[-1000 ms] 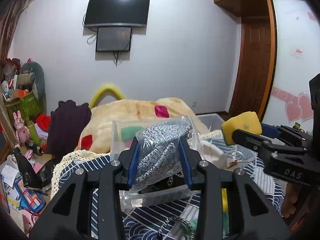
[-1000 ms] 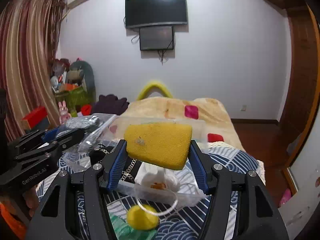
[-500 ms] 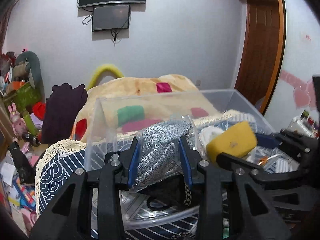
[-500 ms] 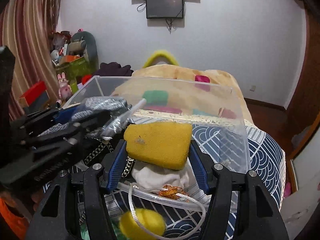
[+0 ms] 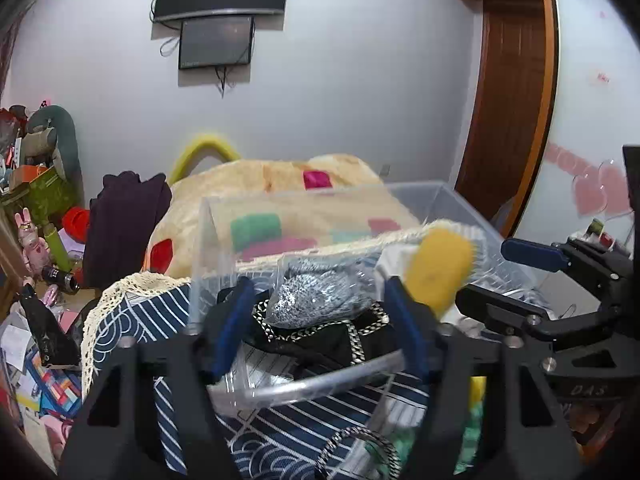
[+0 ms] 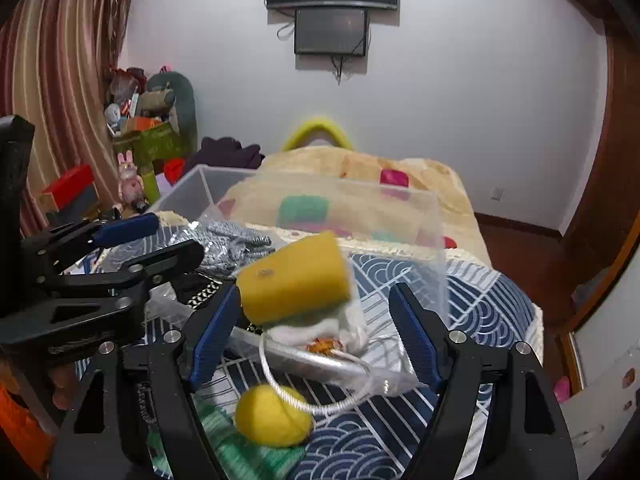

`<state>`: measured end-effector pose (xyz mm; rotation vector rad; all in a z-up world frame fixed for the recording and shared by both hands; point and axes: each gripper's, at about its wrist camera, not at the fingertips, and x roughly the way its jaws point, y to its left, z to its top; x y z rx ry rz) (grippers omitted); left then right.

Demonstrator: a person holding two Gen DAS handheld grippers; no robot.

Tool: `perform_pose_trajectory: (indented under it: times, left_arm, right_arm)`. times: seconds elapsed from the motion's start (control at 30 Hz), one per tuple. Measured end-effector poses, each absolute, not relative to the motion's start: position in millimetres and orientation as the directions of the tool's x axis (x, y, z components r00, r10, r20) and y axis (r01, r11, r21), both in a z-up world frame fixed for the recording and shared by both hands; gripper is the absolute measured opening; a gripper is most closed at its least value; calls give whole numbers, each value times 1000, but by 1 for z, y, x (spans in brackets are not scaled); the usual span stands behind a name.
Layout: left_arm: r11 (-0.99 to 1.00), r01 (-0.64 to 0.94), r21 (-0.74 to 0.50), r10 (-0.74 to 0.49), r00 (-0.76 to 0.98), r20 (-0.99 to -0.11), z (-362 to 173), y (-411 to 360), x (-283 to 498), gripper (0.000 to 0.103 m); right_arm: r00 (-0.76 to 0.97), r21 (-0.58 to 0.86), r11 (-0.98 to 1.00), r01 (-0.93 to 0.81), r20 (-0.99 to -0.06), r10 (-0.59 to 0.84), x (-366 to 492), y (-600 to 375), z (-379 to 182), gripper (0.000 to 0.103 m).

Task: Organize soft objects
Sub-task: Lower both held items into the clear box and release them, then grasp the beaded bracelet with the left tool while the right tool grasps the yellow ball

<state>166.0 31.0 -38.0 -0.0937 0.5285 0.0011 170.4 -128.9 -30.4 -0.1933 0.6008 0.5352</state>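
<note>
**Inspector:** Yellow sponge (image 6: 294, 280) status: half a second ago it sat clamped between the pads of the right gripper (image 6: 316, 338); those pads now stand wide apart, and the sponge is blurred and tipping over the clear plastic bin (image 6: 434, 216), apparently mid-drop.

**Technician:** Confirmed. The left gripper (image 5: 316, 320) shows the same change. Its pads were pressed on the bagged grey knit item (image 5: 320, 298) earlier; they are now spread, and the bag rests inside the bin on the black chain-trimmed piece (image 5: 340, 340).

**Inspector:** Consequence for the task?

**Technician:** Both soft objects appear delivered to the bin (the sponge has not visibly settled). Remaining candidates lie outside it on the patterned blue cloth (image 6: 480, 300): a yellow ball (image 6: 272, 416) on a white cord, beside a green item.

**Inspector:** Risk: the sponge may bounce off the white bundle (image 6: 316, 330) under it.
</note>
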Motion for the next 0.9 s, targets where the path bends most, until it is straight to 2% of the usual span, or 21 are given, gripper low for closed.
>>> perform_pose_trajectory:
  times: [0.07,0.17,0.43,0.5,0.57,0.7,0.83,0.9]
  left_arm:
    - [995,-25,-98,-25,875,-483,-31,31,158,83]
    - [994,-30,-102,-20,893,-450,-22,31,142,98]
    - [995,-40,-86,-1,901,-433,-31,32,113,99]
    - [995,-24,-101,-23,896,-442,-40,32,110,95]
    - [994,-18,-110,-36,884,-467,-48,31,111,78]
    - [992,-7,-127,-61,852,-521,-68,33,117,68]
    - [989,13,-144,-94,817,-569,-87,35,119,52]
    - [989,24,-145,-106,801,-589,-96,33,119,48]
  right_arm:
    - [711,-22,852,-524,-562,423,165,-134,-24,81]
    - [729,-26,853,-522,-532,430,154,-142,-17,81]
    - [722,-5,847,-532,-526,450,140,-152,-20,82]
    - [697,9,835,-550,-545,466,141,-150,-29,84]
    - [684,6,833,-553,-569,457,144,-146,-39,84]
    - [653,15,835,-551,-615,442,150,-141,-59,84]
    - [628,44,838,-543,-642,440,155,-143,-72,84]
    - [618,62,840,-539,-649,444,153,-145,-76,84]
